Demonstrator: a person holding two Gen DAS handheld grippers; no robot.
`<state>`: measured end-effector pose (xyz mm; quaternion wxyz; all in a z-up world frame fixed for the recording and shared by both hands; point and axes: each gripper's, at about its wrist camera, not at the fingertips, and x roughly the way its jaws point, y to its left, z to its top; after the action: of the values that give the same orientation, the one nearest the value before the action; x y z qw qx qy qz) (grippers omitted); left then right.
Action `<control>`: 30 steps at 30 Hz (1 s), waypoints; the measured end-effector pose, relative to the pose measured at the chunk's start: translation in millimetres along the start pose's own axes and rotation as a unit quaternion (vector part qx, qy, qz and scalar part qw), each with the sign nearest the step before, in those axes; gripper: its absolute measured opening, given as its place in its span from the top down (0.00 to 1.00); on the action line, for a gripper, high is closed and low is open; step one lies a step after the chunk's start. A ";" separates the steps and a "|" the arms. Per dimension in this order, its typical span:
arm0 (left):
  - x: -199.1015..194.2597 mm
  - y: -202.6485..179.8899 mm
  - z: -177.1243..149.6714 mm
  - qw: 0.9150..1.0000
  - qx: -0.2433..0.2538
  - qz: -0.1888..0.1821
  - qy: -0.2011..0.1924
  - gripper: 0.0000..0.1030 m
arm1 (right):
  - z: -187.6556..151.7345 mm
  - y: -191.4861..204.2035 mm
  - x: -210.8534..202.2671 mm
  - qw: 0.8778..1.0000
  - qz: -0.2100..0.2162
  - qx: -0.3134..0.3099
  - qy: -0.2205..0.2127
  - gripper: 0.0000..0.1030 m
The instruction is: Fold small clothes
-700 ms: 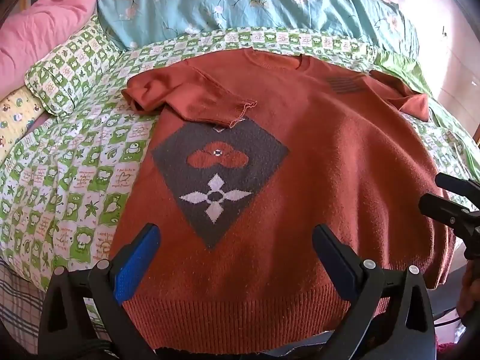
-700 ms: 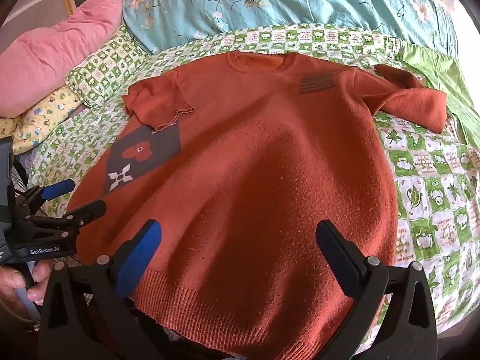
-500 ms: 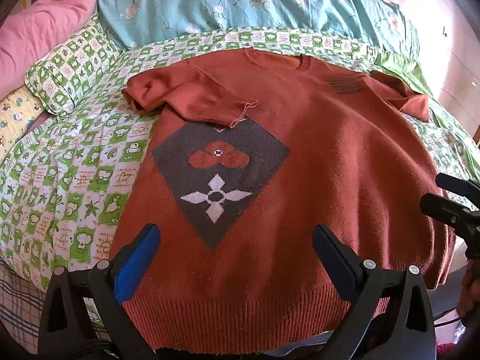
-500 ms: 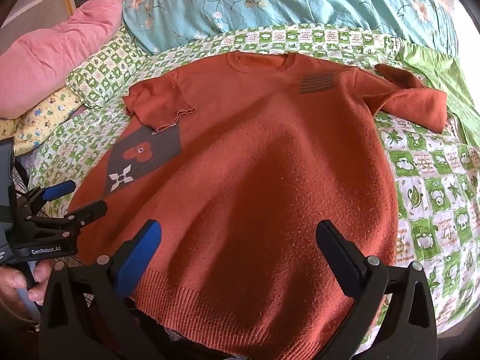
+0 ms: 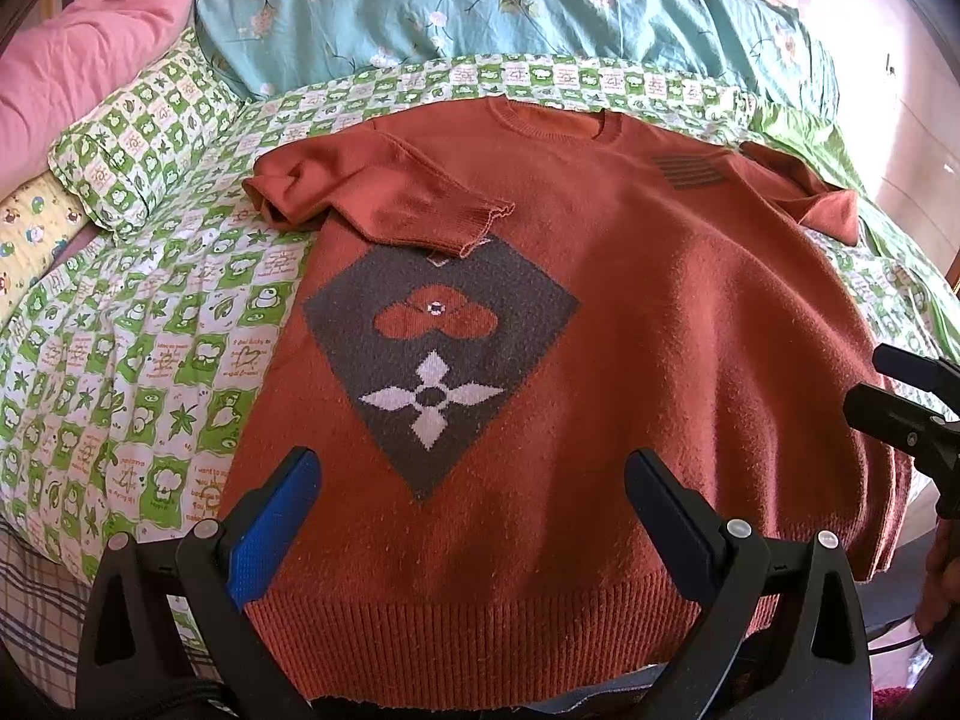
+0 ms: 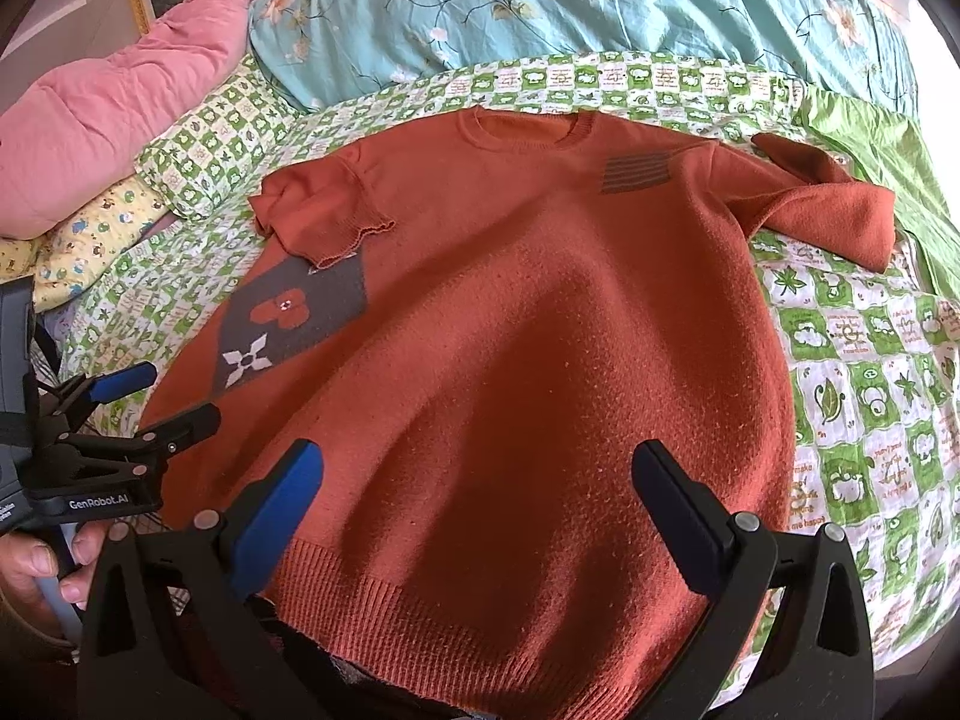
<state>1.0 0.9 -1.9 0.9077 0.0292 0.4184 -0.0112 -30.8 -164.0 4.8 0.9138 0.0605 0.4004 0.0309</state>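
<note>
Rust sweater (image 5: 630, 312) lies spread face-up across the bed (image 5: 150, 372), hem at its near edge. Left gripper (image 5: 468, 498) and right gripper (image 6: 480, 492), jaws wide and empty, should pinch the hem corners evenly.

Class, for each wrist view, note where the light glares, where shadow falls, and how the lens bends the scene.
Left wrist view: glare washes out the right edge; shadow lies on the sweater near its hem; the fisheye bows the bed. Right wrist view: the top right corner burns white, a broad shadow crosses the sweater's middle, dark corners ring the frame.
</note>
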 end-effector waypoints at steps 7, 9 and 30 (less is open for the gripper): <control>-0.8 -0.9 1.7 1.000 0.001 -0.001 0.000 0.02 | 0.5 1.2 -0.3 1.000 0.005 0.003 -0.003 0.01; -0.8 -1.0 1.4 1.000 -0.001 -0.004 0.000 0.02 | -0.1 0.8 -0.1 1.000 0.005 0.003 -0.005 0.01; 25.6 0.3 16.7 0.999 -0.001 -0.023 0.039 0.02 | 10.7 -8.1 7.2 0.999 -0.018 -0.004 0.028 0.01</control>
<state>30.4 0.3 -10.5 0.8904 0.0193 0.4537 -0.0307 -18.0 -172.2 5.7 0.9029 0.0486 0.4268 0.0179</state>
